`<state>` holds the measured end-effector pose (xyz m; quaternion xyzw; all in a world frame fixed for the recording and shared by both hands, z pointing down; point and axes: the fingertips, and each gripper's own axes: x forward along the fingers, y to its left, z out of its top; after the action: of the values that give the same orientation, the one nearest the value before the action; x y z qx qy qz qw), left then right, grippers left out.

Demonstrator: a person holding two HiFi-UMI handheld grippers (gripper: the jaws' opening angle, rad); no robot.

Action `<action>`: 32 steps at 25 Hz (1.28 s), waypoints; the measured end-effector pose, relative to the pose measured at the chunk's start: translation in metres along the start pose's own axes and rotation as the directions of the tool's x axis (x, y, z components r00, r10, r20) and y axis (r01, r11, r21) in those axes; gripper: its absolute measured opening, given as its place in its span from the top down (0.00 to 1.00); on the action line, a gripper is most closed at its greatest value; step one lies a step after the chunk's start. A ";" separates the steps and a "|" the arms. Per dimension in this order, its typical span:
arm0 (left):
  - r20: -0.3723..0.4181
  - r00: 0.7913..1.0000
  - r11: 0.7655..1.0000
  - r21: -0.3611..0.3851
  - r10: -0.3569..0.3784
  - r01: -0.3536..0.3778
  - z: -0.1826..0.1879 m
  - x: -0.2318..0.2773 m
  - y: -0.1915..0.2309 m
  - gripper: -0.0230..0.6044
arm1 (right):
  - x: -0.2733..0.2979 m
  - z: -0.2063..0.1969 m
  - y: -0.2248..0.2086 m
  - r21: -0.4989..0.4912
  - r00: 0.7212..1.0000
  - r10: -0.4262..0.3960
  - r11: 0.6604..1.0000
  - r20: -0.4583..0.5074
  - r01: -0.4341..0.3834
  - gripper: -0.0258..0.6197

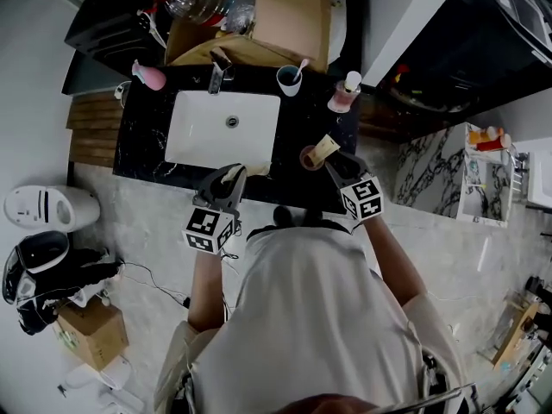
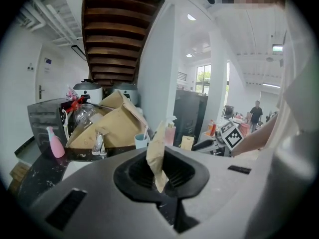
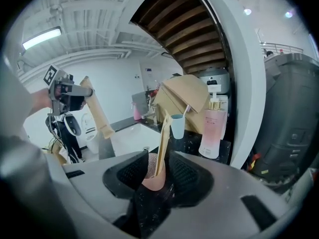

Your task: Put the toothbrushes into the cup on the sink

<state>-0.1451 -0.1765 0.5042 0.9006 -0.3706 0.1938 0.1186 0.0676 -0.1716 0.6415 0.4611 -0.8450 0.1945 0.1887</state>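
My left gripper (image 1: 233,176) (image 2: 160,174) hovers over the front edge of the sink, shut on a flat tan paper toothbrush packet (image 2: 156,153) that sticks up between its jaws. The right gripper (image 1: 333,164) (image 3: 160,177) is open over the black counter; a pink cup (image 3: 149,176) (image 1: 309,158) stands between its jaws with a gap on the right side. A second tan packet (image 3: 163,136) (image 1: 326,147) stands upright in that cup. A light blue cup (image 1: 289,80) (image 3: 177,126) (image 2: 141,141) with a toothbrush in it sits at the counter's back.
A white basin (image 1: 222,128) with a tap (image 1: 220,72) is set in the black counter (image 1: 142,141). A pink pump bottle (image 1: 345,93) (image 3: 213,131) stands back right, a pink bottle (image 1: 148,76) back left. Cardboard boxes (image 1: 289,11) lean behind the sink.
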 end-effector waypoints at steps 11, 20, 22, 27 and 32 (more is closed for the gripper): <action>-0.002 0.992 0.989 0.076 -0.124 0.124 0.022 0.035 -0.027 0.91 | -0.034 -0.003 -0.017 0.061 0.996 -0.090 0.994 0.016 0.089 0.77; -0.023 0.972 0.965 0.118 -0.232 0.233 0.031 0.072 -0.055 0.91 | -0.059 -0.009 -0.027 0.126 0.988 -0.154 0.981 0.017 0.150 0.83; -0.029 0.968 0.960 0.123 -0.251 0.253 0.030 0.081 -0.061 0.91 | -0.064 -0.012 -0.028 0.133 0.987 -0.163 0.978 0.017 0.159 0.84; -0.054 0.959 0.950 0.136 -0.277 0.282 0.020 0.103 -0.074 0.91 | -0.075 -0.020 -0.030 0.143 0.984 -0.178 0.974 0.011 0.174 0.87; -0.066 0.948 0.937 0.147 -0.311 0.318 0.014 0.116 -0.085 0.91 | -0.084 -0.024 -0.031 0.161 0.981 -0.195 0.969 0.016 0.190 0.88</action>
<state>-0.0051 -0.1942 0.5367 0.9505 -0.2030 0.2192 0.0852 0.1397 -0.1155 0.6249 0.5575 -0.7810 0.2344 0.1561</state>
